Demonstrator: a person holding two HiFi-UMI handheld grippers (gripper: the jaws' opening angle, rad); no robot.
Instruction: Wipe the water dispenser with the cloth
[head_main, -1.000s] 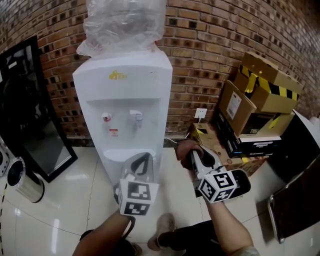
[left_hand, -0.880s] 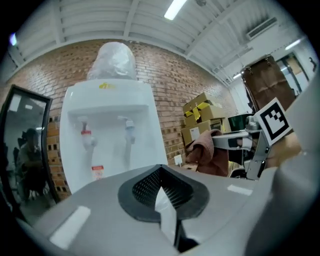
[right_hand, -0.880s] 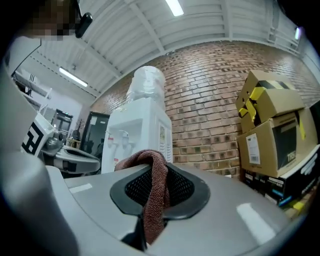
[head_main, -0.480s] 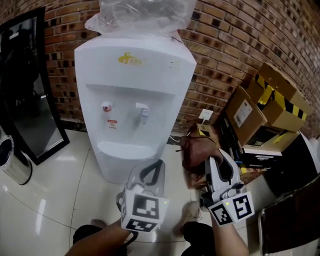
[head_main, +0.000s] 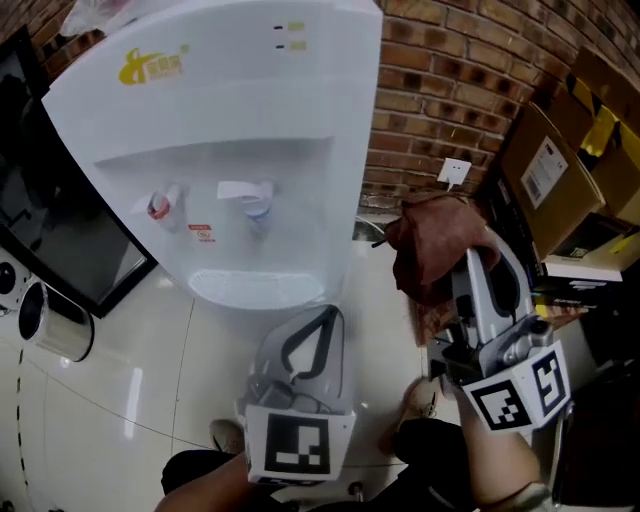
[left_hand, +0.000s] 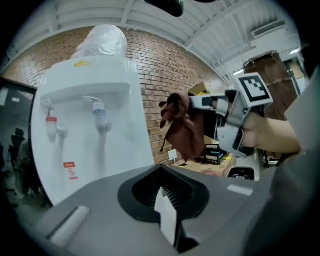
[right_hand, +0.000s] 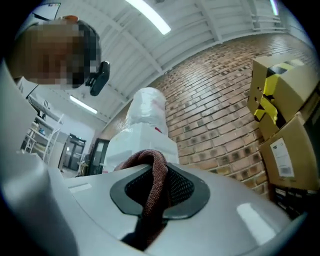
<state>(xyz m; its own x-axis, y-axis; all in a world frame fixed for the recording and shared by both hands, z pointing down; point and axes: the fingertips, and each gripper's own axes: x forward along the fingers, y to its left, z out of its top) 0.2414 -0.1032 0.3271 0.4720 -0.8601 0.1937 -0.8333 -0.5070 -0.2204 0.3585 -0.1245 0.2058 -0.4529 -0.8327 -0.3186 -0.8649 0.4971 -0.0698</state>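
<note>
The right tongs (head_main: 462, 262) are closed narrowly on the brown cloth (head_main: 430, 245). A fold of it is pinched between the jaws, and the rest bunches over the tips and hangs down. The cloth is held in the air at about three o'clock from the white water dispenser (head_main: 230, 130), near its right side but not touching it, with a strip of brick wall (head_main: 430, 90) and floor (head_main: 130, 390) showing between them.

The left tongs (head_main: 318, 325) have their jaws drawn together with nothing between them. They point up at the dispenser's front from six o'clock, just under the drip tray (head_main: 250, 288) and clear of it. Above the tray, at about eleven o'clock from these tongs, are the red tap (head_main: 163, 205) and the blue tap (head_main: 255, 200).

Cardboard boxes (head_main: 550, 170) are stacked at about two o'clock from the right tongs, close behind the cloth. A white wall socket (head_main: 455, 171) sits on the brick at twelve o'clock from the cloth. At nine o'clock from the dispenser a black-framed panel (head_main: 60, 250) leans against the wall, with a metal canister (head_main: 50, 325) on the floor below it.
</note>
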